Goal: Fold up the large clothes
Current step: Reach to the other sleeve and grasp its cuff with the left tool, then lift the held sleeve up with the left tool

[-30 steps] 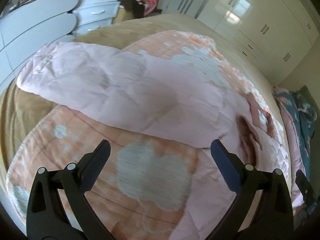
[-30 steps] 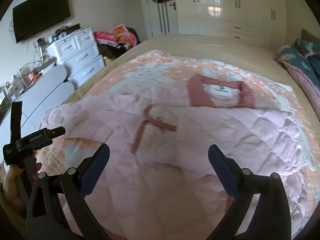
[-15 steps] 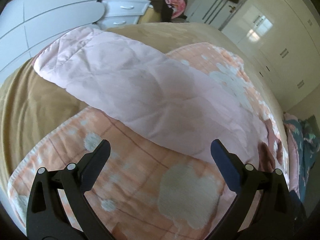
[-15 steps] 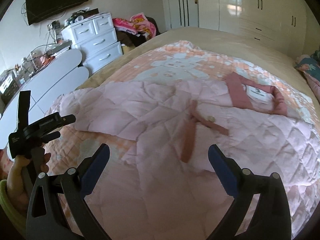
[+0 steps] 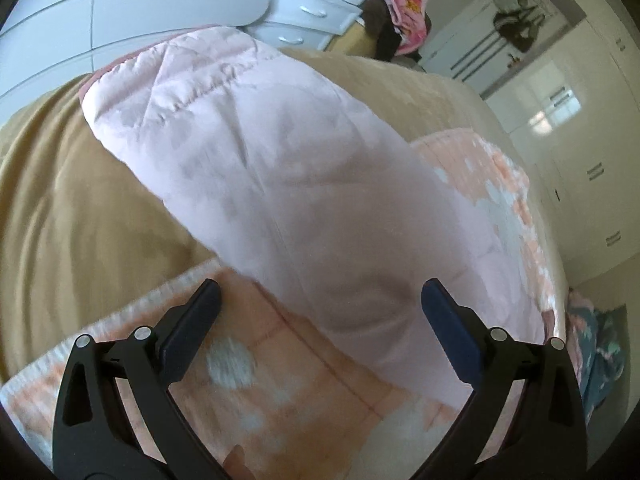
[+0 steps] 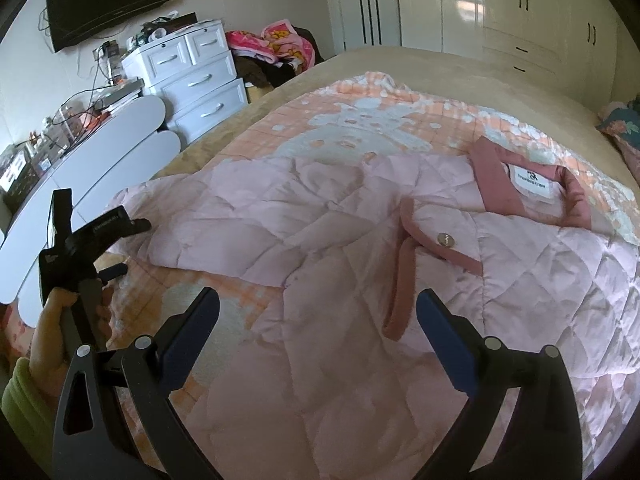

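Barely started: both grippers empty over the spread coat.

Nearest, the left gripper (image 5: 320, 304) hangs above the sleeve (image 5: 280, 168), jaws wide apart and holding nothing; the right gripper (image 6: 318, 308) is just as wide and empty over the coat (image 6: 400, 280). Farther out, the coat lies open on the blanket (image 6: 360, 120) across the bed (image 6: 460, 68), sleeve stretched left, collar (image 6: 496, 188) far. No fold shows yet; sleeves and body all remain.
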Motion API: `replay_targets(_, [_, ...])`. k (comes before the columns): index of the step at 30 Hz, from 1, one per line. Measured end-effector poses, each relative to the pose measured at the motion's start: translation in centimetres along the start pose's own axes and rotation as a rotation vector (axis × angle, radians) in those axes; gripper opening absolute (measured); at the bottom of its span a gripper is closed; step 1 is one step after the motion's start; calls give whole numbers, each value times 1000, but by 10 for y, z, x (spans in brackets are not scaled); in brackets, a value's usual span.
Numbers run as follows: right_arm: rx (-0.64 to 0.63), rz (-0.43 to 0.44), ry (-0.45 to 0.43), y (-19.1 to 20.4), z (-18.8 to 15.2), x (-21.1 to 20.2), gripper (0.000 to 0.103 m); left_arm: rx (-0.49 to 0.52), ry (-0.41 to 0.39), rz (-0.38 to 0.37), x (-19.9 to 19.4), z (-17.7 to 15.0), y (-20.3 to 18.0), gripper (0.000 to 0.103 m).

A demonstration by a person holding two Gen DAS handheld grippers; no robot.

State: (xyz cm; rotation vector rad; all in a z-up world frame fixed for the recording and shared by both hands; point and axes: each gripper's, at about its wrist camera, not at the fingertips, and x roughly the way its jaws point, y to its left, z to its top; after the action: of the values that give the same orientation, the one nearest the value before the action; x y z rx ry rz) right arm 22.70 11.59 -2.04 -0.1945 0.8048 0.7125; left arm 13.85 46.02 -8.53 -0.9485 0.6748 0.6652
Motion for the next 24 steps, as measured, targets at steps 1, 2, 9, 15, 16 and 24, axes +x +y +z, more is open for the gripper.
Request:
replay_targets(1, [7,-2,0,-3,-1,0,98,-16,-13,0,1,4,4,94])
replay_targets(2, [13,-3,0,-5,-1,-1,98,-27,-20,1,2,6,6,94])
replay_targets(9, [52,-22,-8,-24,-4,-8,98,-124,-120,17,6,32,33,86])
replay_targets(15, [111,-41,-13,-49,-11,-18,98,-145,-207,9,-13,38,42,18])
replay_targets(16, [124,-42,-16,-54,-13,-21,98,-132,-225,-1,-20,37,37,13])
replay_targets(24, [172,-72,-42,-83,-23,-53,98,-1,-364,-115,-93,26,0,10])
